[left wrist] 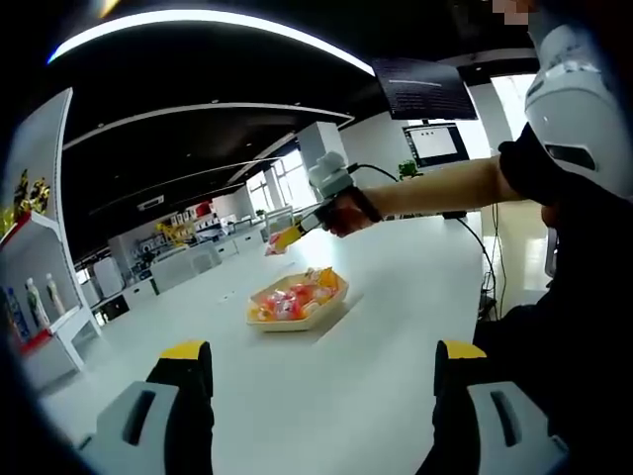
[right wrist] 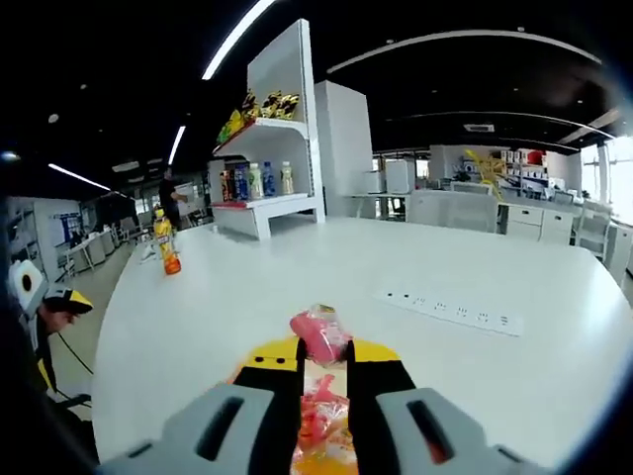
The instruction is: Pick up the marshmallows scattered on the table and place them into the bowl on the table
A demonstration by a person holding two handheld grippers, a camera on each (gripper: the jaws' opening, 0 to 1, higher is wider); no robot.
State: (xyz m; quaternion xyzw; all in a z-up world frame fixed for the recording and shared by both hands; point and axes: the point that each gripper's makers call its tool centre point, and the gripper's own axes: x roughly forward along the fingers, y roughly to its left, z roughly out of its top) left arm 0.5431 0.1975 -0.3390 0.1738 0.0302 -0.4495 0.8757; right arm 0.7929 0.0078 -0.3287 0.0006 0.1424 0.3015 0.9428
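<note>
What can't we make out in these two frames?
- Bowl contents, left gripper view: too small and blurred to count the marshmallows.
- Bowl, right gripper view: mostly hidden behind the right gripper and cut by the bottom edge.
- Pink marshmallow in the right gripper, left gripper view: too small to see the grip.

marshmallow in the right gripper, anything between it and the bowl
Nothing visible. The right gripper is shut on the pink marshmallow, and the bowl lies just beneath it, with only open air between; the left gripper waits open, off to the side.
</note>
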